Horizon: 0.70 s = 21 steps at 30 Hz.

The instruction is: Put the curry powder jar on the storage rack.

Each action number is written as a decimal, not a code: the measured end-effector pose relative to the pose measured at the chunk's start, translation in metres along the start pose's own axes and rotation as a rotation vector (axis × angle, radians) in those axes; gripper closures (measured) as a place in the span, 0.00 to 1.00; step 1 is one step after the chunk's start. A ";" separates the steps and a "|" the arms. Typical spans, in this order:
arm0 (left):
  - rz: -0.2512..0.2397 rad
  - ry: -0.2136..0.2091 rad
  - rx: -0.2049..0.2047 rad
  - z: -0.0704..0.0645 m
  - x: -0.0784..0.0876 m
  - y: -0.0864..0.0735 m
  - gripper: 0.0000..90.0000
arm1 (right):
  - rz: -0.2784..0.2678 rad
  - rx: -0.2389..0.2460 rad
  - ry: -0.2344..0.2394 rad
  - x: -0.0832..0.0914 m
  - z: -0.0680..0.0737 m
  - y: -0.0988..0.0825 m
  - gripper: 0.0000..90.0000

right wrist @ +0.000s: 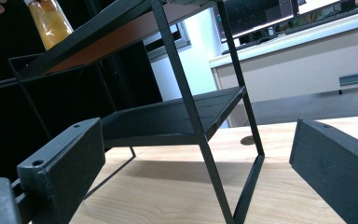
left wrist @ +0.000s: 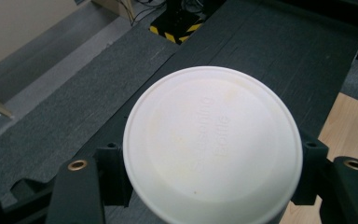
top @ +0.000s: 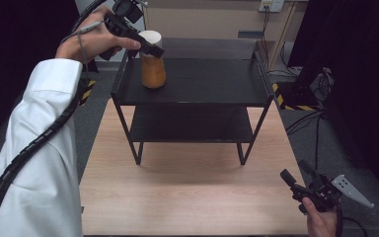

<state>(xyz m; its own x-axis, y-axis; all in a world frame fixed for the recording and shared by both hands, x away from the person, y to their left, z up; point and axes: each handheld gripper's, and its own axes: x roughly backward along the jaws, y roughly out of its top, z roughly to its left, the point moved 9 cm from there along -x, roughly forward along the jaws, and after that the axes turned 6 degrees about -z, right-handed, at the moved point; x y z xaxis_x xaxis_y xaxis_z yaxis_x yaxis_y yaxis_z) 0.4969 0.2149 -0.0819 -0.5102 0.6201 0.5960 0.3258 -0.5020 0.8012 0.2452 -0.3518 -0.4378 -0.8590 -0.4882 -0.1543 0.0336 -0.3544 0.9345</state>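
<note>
One jar (top: 153, 66), two grippers

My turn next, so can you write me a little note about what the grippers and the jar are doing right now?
Left gripper: shut on the jar, jaws at its white lid.
Right gripper: open, holding nothing, low over the table at its near right corner.
Jar: upright on the rack top shelf, left end.
Done: jar is up on the shelf.
Left: probably let go and pull the left gripper away.

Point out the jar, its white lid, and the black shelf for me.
jar (top: 153, 72): high view, on its orange body.
white lid (left wrist: 213, 135): left gripper view, middle of its flat top.
black shelf (top: 212, 81): high view, bare part of the top board.
</note>
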 end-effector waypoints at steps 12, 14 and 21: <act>-0.081 0.053 0.073 -0.002 0.019 -0.003 0.18 | 0.005 0.004 -0.002 0.000 0.002 0.000 0.04; -0.093 0.060 0.065 -0.004 0.027 -0.003 0.17 | 0.004 0.002 -0.001 0.001 0.002 0.001 0.04; -0.208 -0.004 -0.001 -0.032 0.084 -0.024 0.16 | 0.006 0.008 0.001 0.000 0.003 0.001 0.04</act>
<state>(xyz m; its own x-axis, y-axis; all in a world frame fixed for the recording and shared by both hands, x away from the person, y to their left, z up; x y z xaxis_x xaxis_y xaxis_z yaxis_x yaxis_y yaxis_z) 0.4207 0.2597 -0.0524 -0.5630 0.7129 0.4180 0.2132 -0.3633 0.9069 0.2440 -0.3495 -0.4362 -0.8582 -0.4913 -0.1487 0.0347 -0.3445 0.9381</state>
